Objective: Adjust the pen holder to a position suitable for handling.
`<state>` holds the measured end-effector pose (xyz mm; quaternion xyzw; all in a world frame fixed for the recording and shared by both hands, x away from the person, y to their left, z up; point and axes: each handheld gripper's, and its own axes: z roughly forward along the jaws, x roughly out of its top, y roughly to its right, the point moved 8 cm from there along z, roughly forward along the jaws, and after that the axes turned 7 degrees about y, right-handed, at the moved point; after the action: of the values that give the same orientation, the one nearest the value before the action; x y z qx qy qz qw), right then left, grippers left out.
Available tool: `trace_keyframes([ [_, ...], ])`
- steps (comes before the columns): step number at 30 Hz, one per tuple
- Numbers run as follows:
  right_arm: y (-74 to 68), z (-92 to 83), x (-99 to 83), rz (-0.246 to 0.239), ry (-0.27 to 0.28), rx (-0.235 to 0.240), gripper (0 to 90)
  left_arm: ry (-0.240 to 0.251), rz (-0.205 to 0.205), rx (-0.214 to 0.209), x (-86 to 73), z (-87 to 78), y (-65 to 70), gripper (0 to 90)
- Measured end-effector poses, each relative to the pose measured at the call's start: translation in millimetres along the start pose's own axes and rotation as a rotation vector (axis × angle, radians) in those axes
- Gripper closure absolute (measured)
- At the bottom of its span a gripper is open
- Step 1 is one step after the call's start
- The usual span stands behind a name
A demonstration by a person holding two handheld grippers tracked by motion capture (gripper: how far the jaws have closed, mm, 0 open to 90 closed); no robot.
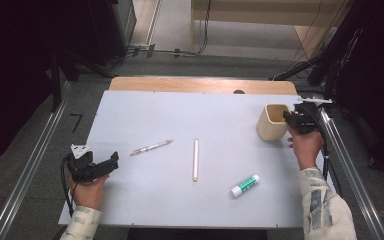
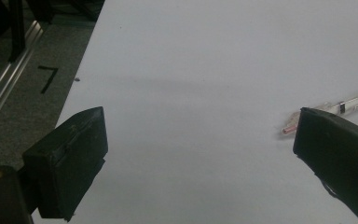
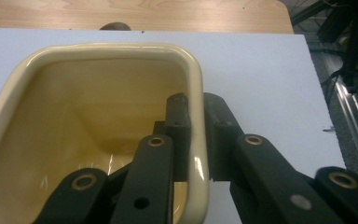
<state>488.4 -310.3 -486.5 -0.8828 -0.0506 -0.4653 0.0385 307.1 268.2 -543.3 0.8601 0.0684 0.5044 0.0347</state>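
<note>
A cream square cup stands upright at the far right of the white table top. My right gripper is shut on the cup's right wall. In the right gripper view one jaw is inside the cup and the other outside, with the right gripper pinching the rim. My left gripper rests open near the table's left front edge, holding nothing. In the left gripper view the tip of a clear pen lies just beyond the right jaw of the left gripper.
The clear pen lies left of centre. A white stick lies in the middle and a green-capped glue stick at the front right. Metal rails run along both sides. A wooden edge borders the back.
</note>
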Motion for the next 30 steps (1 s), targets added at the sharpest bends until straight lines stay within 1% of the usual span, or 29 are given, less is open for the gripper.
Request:
trace_keyframes([
  [11, -1.1, -1.6, -0.3, -0.008, 0.01, -0.008, 80.9, -0.001, -0.006, 0.0, -0.1, 0.3, -0.4, 3.6],
  [14, -3.1, -3.5, -1.9, -0.009, 0.012, 0.001, 80.9, 0.0, -0.006, -0.001, -0.1, 0.3, -0.5, 3.6],
  [17, -7.7, -6.5, -4.2, -0.016, 0.013, 0.01, 80.9, 0.001, -0.008, 0.001, 0.1, 0.2, -0.7, 3.6],
  [21, -16.4, -11.6, -7.8, -0.02, 0.009, 0.035, 80.8, 0.006, -0.011, 0.0, 0.4, 0.0, -0.6, 3.6],
  [22, -16.4, -11.6, -7.8, -0.02, 0.009, 0.035, 80.8, 0.005, -0.011, -0.001, 0.5, -0.2, -0.6, 3.6],
  [23, -21.4, -15.1, -10.4, -0.021, 0.011, 0.047, 80.8, 0.005, -0.01, -0.001, 0.6, -0.4, -0.8, 3.6],
  [25, -26.6, -18.7, -14.1, -0.024, 0.013, 0.06, 80.8, 0.005, -0.01, -0.002, 0.8, -0.6, -0.8, 3.6],
  [30, -41.5, -28.6, -22.3, -0.042, 0.016, 0.079, 80.8, 0.009, -0.01, -0.004, 2.0, -1.4, -0.5, 3.6],
])
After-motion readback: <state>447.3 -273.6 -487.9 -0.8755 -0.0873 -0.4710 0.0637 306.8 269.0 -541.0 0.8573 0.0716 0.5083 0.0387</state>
